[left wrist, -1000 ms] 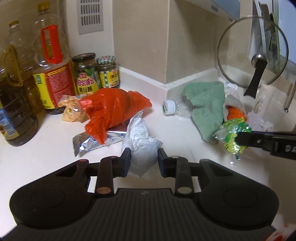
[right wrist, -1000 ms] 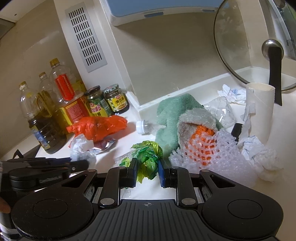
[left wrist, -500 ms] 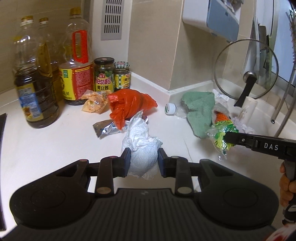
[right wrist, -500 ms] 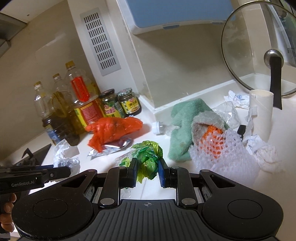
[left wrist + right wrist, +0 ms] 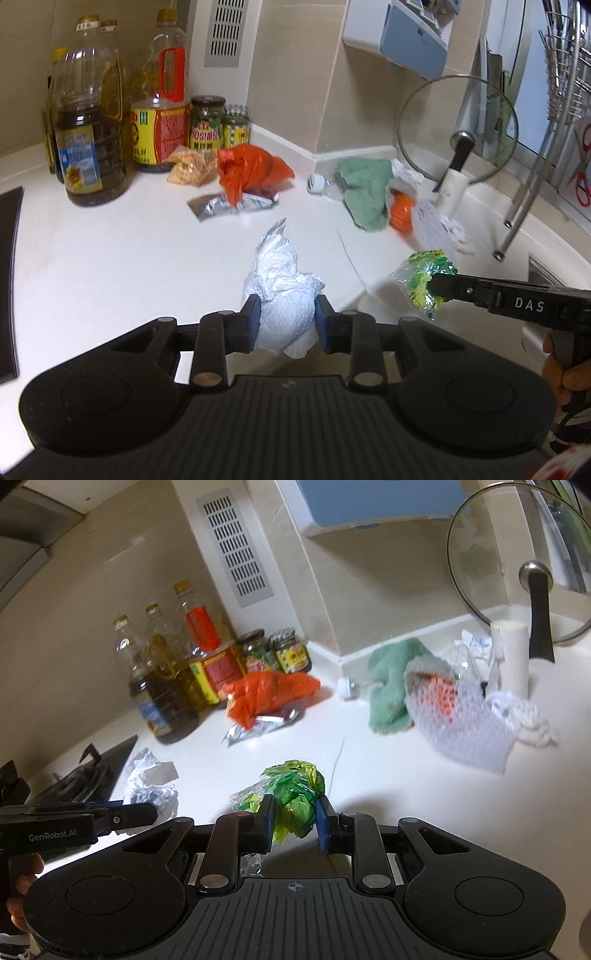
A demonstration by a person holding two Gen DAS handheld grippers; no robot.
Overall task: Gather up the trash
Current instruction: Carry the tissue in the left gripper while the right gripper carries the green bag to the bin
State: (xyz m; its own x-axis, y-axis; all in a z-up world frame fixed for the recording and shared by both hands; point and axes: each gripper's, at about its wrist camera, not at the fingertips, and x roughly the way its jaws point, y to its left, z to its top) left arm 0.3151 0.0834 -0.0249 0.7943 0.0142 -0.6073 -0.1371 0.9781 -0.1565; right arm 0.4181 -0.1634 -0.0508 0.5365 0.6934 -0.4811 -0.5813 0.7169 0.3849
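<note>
Paper wad (image 5: 286, 295) pinched in left claw (image 5: 286, 321); green wrapper (image 5: 295, 794) pinched in right claw (image 5: 293, 821).

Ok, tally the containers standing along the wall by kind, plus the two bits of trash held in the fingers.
Oil bottles: 3
Jars: 2
Held trash: 2, white crumpled paper in the left gripper, green wrapper in the right gripper
Total: 7
</note>
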